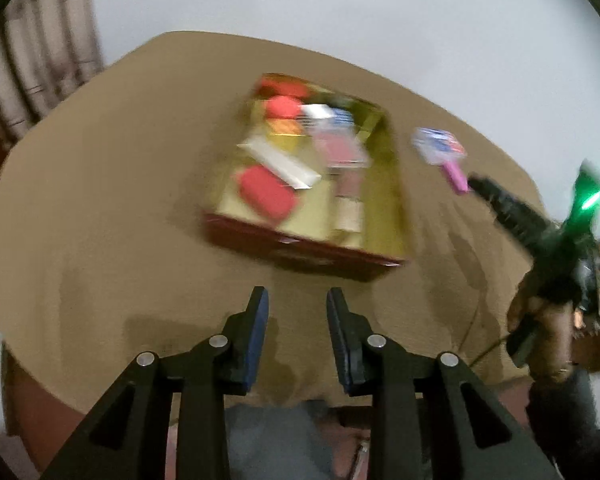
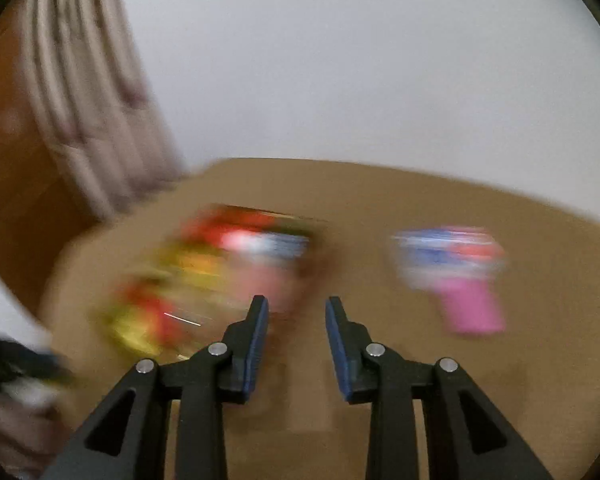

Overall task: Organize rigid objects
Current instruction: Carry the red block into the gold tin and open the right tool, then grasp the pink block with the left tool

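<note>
An open box [image 1: 384, 184] with a gold lining and dark red walls sits mid-table in the left wrist view, holding red, white and pink items; it shows blurred in the right wrist view [image 2: 204, 272]. A packaged item with a pink handle [image 1: 440, 148] lies on the cloth right of the box, also in the right wrist view [image 2: 460, 276]. My left gripper [image 1: 296, 300] is open and empty, near the table's front edge. My right gripper [image 2: 296, 308] is open and empty, above the cloth between box and packaged item; it shows at the right in the left wrist view [image 1: 500, 196].
The round table has a tan cloth [image 1: 120, 200]. A curtain [image 1: 32, 60] hangs at the back left against a white wall. Both views are motion-blurred.
</note>
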